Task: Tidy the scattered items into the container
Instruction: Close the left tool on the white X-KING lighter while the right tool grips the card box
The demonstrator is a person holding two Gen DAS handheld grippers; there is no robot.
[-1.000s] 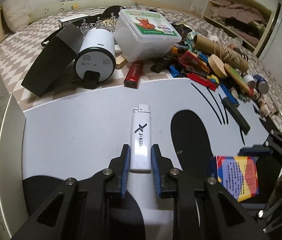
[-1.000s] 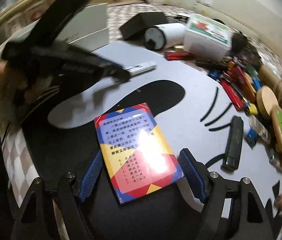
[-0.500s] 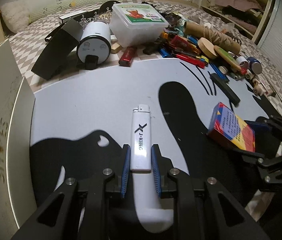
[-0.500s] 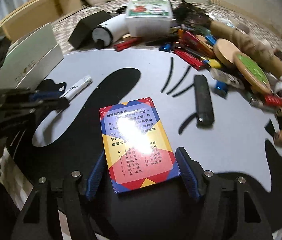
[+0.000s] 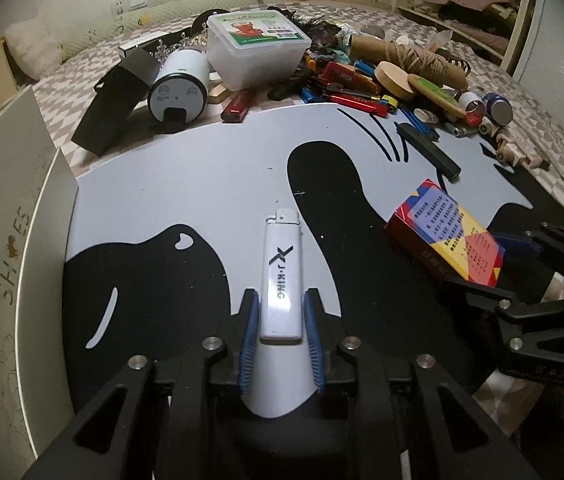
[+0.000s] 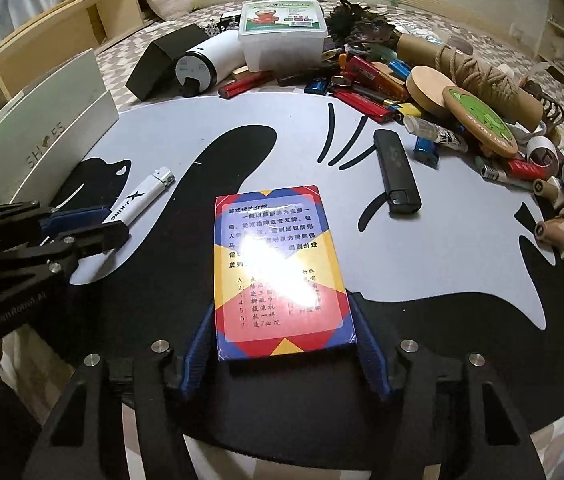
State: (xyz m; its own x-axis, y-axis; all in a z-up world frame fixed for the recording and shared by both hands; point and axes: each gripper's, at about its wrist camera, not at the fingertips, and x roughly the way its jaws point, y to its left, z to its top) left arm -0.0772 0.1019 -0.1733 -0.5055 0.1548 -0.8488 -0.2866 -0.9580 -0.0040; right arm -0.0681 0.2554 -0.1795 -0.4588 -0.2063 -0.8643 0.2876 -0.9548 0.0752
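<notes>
The left gripper (image 5: 280, 322) has just been opening: its blue-padded jaws now stand slightly apart on either side of the white plastic lighter (image 5: 282, 276), which lies flat on the grey-and-black cat-print mat (image 5: 201, 184), seemingly released. The right gripper (image 6: 284, 336) has just been closing; its jaws bracket the lower end of the glossy red, yellow and blue card box (image 6: 277, 272), pads at or just touching its long edges. I judge the box light and stiff but slick under its film wrap, best pinched across its narrow width. The white shoe box (image 6: 41, 136), probably the container, stands at the mat's left edge.
</notes>
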